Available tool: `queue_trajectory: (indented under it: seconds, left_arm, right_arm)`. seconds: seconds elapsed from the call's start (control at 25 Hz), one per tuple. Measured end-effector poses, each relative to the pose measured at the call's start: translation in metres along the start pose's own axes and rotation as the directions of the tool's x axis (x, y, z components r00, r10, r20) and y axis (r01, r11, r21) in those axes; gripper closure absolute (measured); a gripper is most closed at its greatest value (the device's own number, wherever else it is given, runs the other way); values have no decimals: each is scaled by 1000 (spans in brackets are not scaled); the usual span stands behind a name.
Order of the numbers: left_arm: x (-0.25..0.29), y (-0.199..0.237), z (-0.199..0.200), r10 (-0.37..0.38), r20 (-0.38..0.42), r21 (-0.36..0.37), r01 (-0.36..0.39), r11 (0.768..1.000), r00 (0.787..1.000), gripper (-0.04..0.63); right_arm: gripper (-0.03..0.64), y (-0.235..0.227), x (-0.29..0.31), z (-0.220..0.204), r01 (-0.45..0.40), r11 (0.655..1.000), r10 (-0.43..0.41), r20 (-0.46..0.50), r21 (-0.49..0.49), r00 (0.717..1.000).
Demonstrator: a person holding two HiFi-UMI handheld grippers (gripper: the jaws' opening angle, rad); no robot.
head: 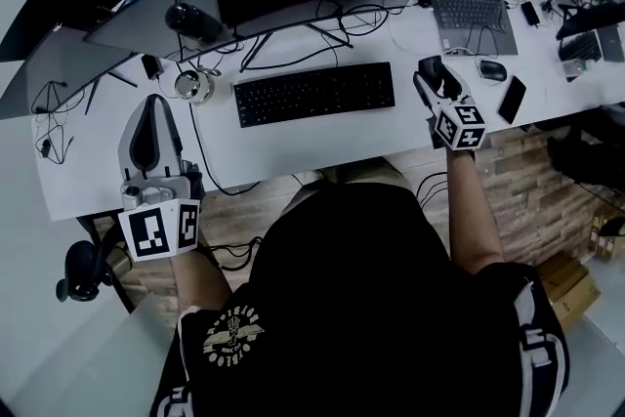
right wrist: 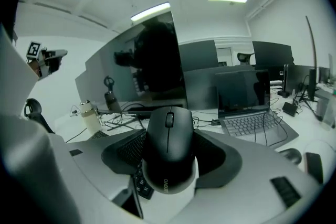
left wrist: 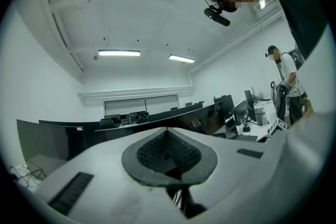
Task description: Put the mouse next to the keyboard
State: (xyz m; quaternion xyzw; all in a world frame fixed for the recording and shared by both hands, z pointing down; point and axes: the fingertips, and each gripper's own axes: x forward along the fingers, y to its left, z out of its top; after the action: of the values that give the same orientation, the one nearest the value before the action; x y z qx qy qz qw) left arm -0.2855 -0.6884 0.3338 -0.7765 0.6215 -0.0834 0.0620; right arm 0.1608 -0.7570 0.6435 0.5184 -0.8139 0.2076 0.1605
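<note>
Table (head: 293, 151), white and long, fills the head view, with the black keyboard (head: 314, 93) lying square to its near edge around the middle. Just off the keyboard's left end stands a small jar (head: 193, 85) with a shiny top; what it contains cannot be told. The right tongs (head: 430, 71) reach in just beyond the keyboard's right end, with an open laptop (head: 476, 10) behind them toward the far right corner, and a second mouse (head: 493, 69) and a phone (head: 512, 99) to their right. Bare table runs along the near edge in front of the keyboard, while cables (head: 337, 20) crowd the strip behind it. The left tongs (head: 152, 104) hang over the table's left end, well apart from the keyboard. In the left gripper view the tongs are tilted up toward the ceiling lights (left wrist: 118, 53), tips together, with nothing between the pads. In the right gripper view the tongs are clamped on the black mouse (right wrist: 168, 152), one pad on each flank. Keyboard keys show below it to the left and white table beneath; whether it touches the table cannot be told.
</note>
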Motion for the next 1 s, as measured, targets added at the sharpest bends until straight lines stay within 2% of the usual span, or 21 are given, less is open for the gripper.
queue_trajectory:
  seconds: [0.48, 1.0]
  left_arm:
    - [16, -11, -3, 1, -28, 13, 0, 1000, 1000, 594]
    - [25, -4, -11, 18, -64, 26, -17, 1000, 998, 594]
  right_arm:
    - [331, -31, 43, -84, 24, 1000, -19, -232, 19, 973]
    - [331, -28, 75, -141, 29, 999, -20, -410, 17, 912]
